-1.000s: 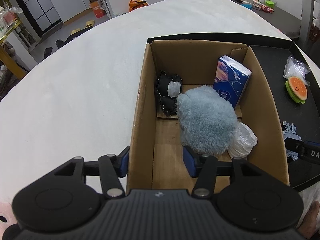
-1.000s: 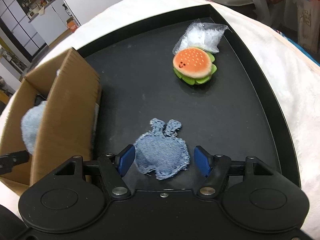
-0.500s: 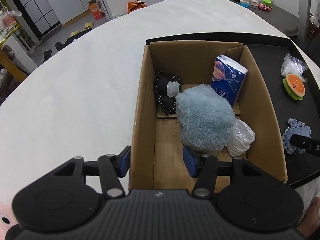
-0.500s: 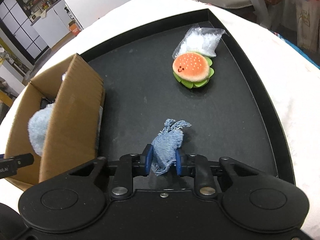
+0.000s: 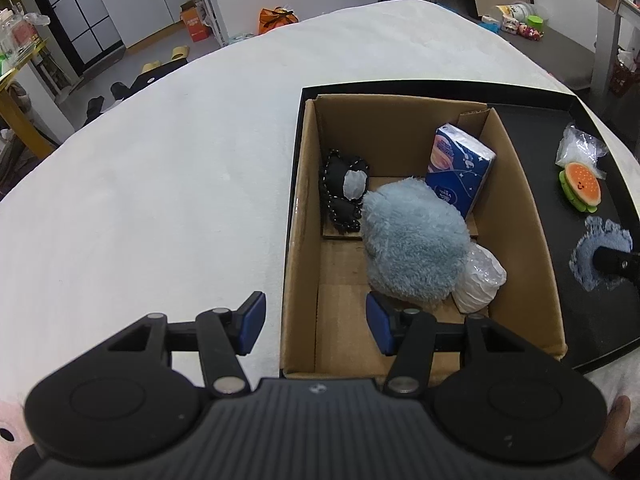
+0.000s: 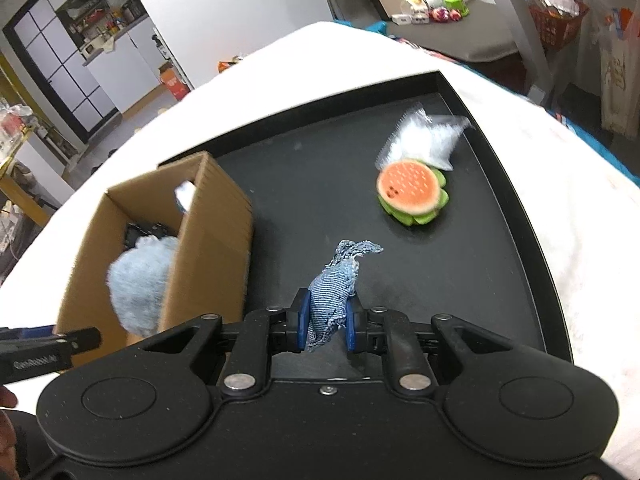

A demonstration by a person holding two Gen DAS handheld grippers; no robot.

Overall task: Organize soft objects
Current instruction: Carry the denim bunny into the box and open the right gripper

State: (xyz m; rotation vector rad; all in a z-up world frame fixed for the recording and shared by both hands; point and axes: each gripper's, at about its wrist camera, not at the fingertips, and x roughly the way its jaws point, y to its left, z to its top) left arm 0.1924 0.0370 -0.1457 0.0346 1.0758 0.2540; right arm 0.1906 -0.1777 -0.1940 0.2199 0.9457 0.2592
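My right gripper [image 6: 325, 325] is shut on a blue striped denim pouch [image 6: 332, 296] and holds it above the black tray [image 6: 516, 208]; the pouch also shows in the left wrist view [image 5: 600, 252]. A cardboard box [image 5: 516, 184] stands on the tray's left side [image 6: 208, 240]. It holds a fluffy light-blue plush [image 5: 412, 240], a black pouch [image 5: 342, 196], a blue tissue pack [image 5: 458, 170] and a white bagged item [image 5: 480, 280]. My left gripper [image 5: 314, 322] is open and empty, straddling the box's near-left wall.
A burger-shaped plush [image 6: 412, 192] lies on the tray's far right, with a clear plastic bag [image 6: 428, 140] behind it. Both show in the left wrist view, the burger plush [image 5: 582, 190] and the bag [image 5: 580, 148]. The tray sits on a white cloth-covered table [image 5: 160, 184].
My right gripper closed on the denim pouch, bunching it up, and lifted it off the tray. The left gripper has stayed in place, open.
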